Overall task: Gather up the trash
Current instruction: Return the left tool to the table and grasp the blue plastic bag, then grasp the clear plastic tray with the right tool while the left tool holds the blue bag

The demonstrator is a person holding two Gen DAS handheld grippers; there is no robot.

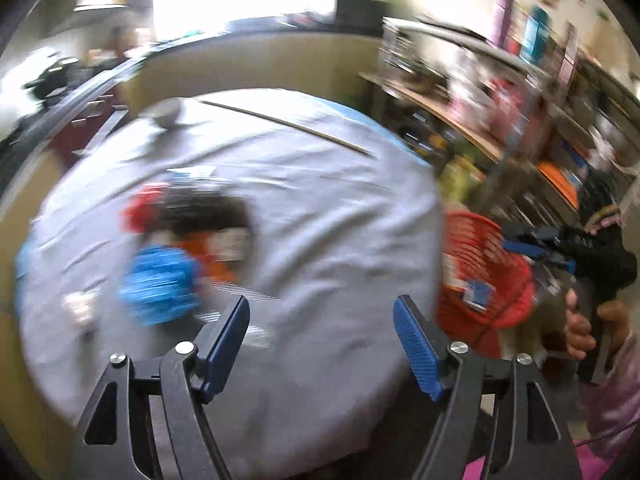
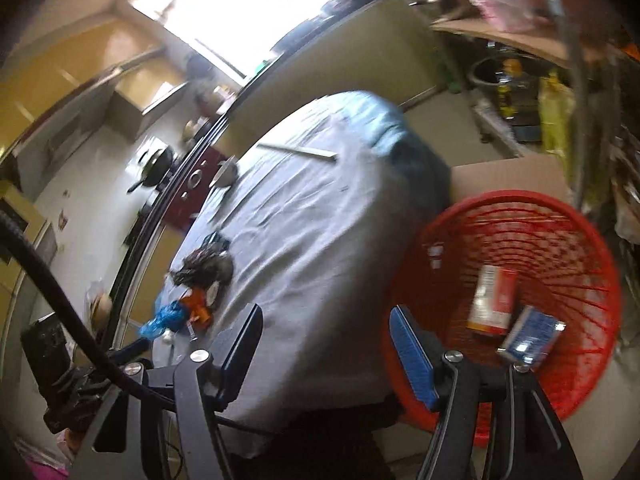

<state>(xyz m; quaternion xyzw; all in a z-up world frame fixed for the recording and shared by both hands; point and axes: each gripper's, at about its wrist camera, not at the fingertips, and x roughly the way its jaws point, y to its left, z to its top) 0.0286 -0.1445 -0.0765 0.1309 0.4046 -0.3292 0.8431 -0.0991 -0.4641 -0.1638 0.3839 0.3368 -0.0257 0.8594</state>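
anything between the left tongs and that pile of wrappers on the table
Nothing visible. The left tongs are open and empty, and only bare grey tablecloth lies between them and the crumpled blue, orange, red and black wrappers, up and left of them in the left wrist view.

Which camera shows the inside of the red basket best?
The right wrist view: it looks down into the red basket, showing two boxes inside. The left wrist view catches only its side, blurred, beside the table.

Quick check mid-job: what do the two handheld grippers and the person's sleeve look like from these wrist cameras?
Both the left gripper and the right gripper have black angular arms with silver rivets and ribbed blue pads. A black cable loops beside the right one. The sleeve is pale pink.
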